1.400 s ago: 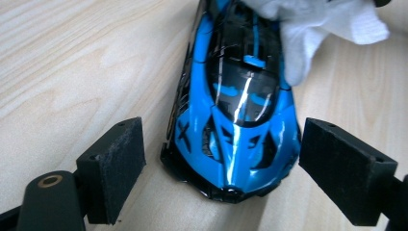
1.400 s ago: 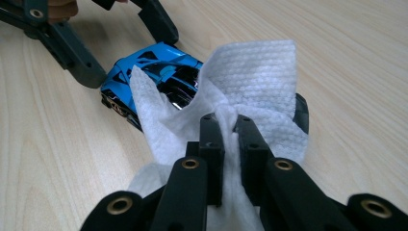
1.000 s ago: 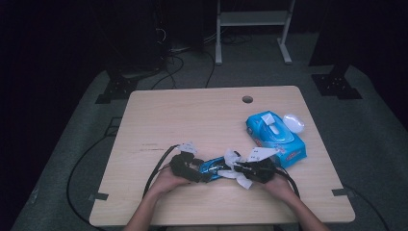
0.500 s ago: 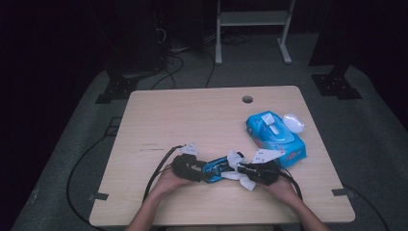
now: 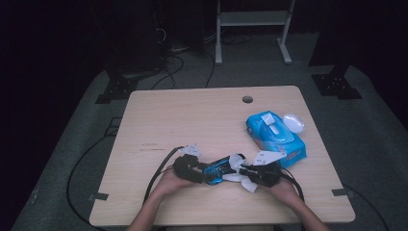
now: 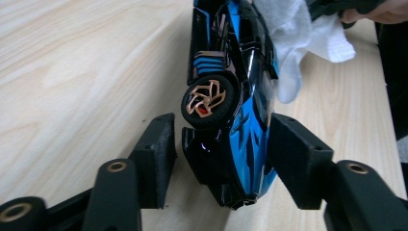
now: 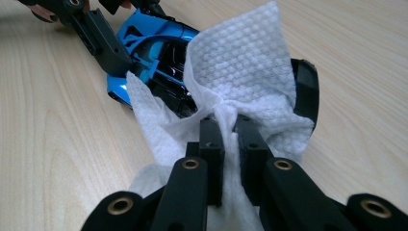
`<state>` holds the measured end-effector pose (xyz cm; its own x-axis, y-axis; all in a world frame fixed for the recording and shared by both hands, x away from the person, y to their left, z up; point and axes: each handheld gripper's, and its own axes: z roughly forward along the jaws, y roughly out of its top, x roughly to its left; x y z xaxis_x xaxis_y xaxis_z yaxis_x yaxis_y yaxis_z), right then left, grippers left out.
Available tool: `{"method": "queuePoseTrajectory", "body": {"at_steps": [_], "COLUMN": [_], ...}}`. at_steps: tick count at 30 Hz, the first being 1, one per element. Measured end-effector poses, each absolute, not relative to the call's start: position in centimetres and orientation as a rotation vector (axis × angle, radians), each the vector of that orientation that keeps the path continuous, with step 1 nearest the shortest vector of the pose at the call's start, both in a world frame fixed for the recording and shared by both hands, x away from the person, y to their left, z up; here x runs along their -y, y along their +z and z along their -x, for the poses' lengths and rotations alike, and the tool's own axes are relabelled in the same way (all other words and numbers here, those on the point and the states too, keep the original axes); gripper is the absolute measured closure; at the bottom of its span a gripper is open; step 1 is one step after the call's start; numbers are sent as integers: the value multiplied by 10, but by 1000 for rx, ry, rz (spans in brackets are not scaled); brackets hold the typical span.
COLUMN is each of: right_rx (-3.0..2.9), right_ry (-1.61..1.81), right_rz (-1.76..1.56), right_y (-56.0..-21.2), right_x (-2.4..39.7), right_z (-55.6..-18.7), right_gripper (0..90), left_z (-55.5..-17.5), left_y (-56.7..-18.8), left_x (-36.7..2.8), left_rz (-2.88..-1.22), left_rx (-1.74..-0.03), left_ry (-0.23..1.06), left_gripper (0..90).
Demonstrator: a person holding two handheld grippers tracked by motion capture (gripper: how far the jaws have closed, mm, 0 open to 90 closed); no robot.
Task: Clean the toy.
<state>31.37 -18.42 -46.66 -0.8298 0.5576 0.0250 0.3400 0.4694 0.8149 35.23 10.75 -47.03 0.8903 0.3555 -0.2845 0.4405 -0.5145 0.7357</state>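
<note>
Currently listed: toy car (image 6: pixel 240 96), glossy, rigid, slippery, which I flank by its sides with left hand-held gripper (image 6: pixel 219 144), jaws just closing; right hand-held gripper (image 7: pixel 228 130) pinching soft wipe (image 7: pixel 240 62).

A light wooden table (image 5: pixel 192 125) stands on grey carpet, with a round hole (image 5: pixel 247 99) near its far edge. At the right lies a blue wipes pack (image 5: pixel 275 136), a white lid (image 5: pixel 293 122) just beside it. A blue toy car (image 5: pixel 219 169) lies near the front edge, on its side.
</note>
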Motion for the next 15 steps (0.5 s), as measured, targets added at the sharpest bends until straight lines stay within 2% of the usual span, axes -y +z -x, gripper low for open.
{"method": "queuePoseTrajectory", "body": {"at_steps": [3,6,9,15], "right_rx": [-2481,-2477,-2490,-2489], "right_ry": [1282,1286,1284,1376], "right_rz": [-772,-780,-807,-804], "right_y": [-467,-468,-467,-460], "right_x": [186,186,187,186], "right_z": [-313,-312,-310,-304], "right_gripper": [831,830,829,830], "left_z": [-349,-345,-341,-333], "left_y": [-469,-467,-462,-454], "left_x": [-105,-102,-100,-97], "left_rz": [-2176,-2193,-2229,-2229], "left_rx": [-516,-481,-421,-332], "left_ry": [-103,-60,20,139], "left_gripper": [515,531,538,639]}}
